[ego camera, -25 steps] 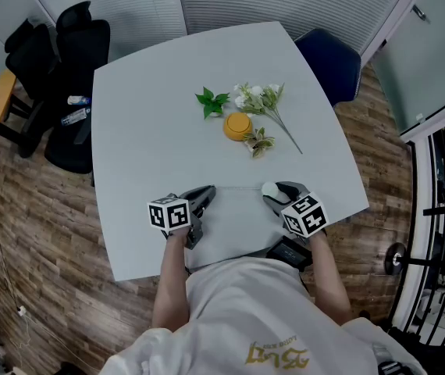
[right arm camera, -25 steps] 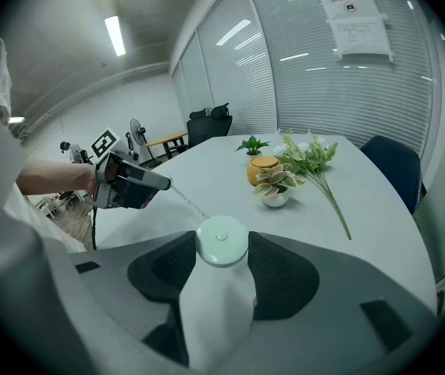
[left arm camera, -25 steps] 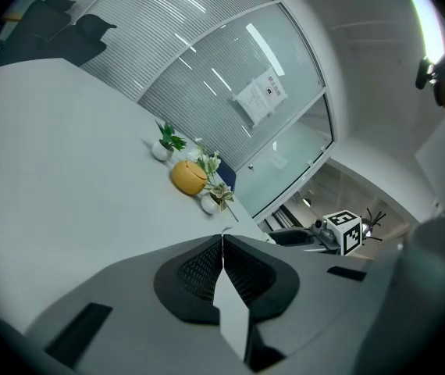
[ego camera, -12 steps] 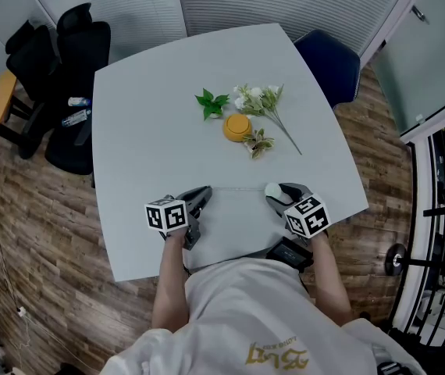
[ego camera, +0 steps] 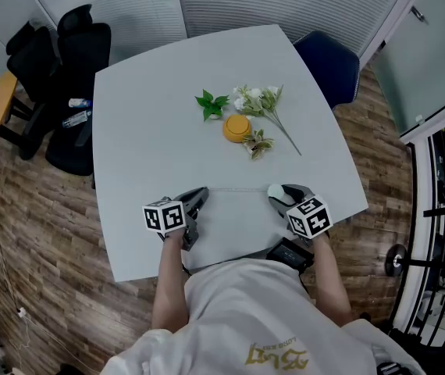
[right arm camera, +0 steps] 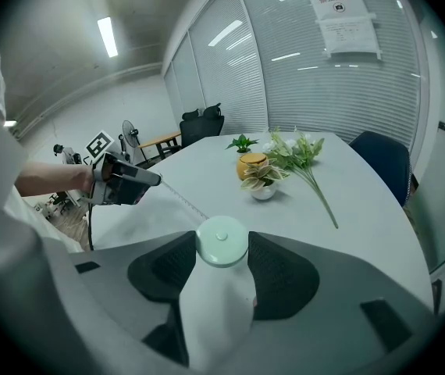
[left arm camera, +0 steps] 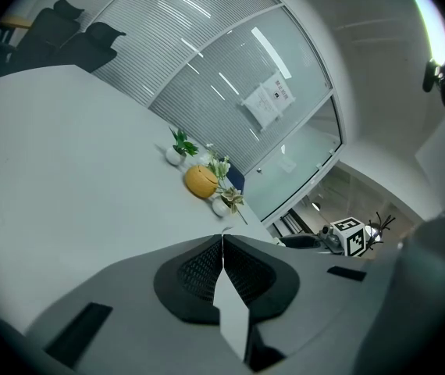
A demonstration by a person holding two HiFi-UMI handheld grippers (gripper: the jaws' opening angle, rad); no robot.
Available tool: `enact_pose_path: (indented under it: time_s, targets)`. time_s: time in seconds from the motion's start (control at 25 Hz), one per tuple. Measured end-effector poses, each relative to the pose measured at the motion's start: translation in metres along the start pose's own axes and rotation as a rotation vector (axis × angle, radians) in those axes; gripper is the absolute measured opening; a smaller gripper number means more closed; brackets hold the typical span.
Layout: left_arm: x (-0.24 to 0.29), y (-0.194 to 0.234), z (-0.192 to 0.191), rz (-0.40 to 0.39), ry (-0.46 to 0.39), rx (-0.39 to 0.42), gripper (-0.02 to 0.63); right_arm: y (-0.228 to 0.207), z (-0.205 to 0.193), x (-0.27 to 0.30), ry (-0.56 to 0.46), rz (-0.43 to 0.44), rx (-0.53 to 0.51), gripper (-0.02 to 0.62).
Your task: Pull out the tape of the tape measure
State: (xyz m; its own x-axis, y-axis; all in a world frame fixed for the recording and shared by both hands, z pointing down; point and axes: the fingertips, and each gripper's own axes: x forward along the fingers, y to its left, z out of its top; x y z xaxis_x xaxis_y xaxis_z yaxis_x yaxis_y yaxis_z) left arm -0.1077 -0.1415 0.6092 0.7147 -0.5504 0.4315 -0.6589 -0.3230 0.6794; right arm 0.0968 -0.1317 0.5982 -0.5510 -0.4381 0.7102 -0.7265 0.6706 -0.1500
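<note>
My left fingers (left arm camera: 195, 276) are pressed together with no gap, pinching the free end of the tape (ego camera: 238, 189). A pale strip of it lies flat between the pads. My right fingers (right arm camera: 285, 276) stand wide and clamp the tape measure (right arm camera: 221, 244), a white case with a round top, one pad on each side of it.

Seen from my head, the case sits at about 5 o'clock on the desk (ego camera: 152, 131), close to the near edge. The tape runs from it as a thin straight line toward 9 o'clock, ending at my left fingers at about 7 o'clock. I cannot tell whether it touches the desk.

Further out, toward 12 o'clock, an orange pot (ego camera: 237, 126) sits near the desk's middle. A white-flowered sprig (ego camera: 265, 104) lies at its 1 o'clock, a green leaf sprig (ego camera: 211, 101) at its 11 o'clock, and a small pale plant (ego camera: 258, 142) at its 5 o'clock. Black chairs (ego camera: 66, 76) stand off the desk at 10 o'clock, and a blue chair (ego camera: 328, 61) at 2 o'clock.
</note>
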Motion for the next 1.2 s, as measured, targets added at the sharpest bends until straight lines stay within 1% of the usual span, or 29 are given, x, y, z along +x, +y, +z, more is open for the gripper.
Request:
enact_pose_path:
  time_s: [0.52, 0.84, 1.12, 1.2]
  targets:
    - [-0.003, 0.007, -0.003, 0.022, -0.002, -0.01, 0.009, -0.008, -0.01, -0.002, 0.01, -0.012, 0.022, 0.225]
    - [-0.006, 0.016, -0.006, 0.055, 0.007, -0.022, 0.009, -0.015, -0.02, -0.004, 0.028, -0.025, 0.04, 0.225]
    - [-0.005, 0.019, -0.011, 0.084, 0.054, 0.015, 0.009, -0.018, -0.025, -0.003, 0.041, -0.032, 0.054, 0.225]
    - [-0.007, 0.021, -0.012, 0.105, 0.064, 0.022, 0.009, -0.02, -0.028, -0.003, 0.047, -0.036, 0.06, 0.225]
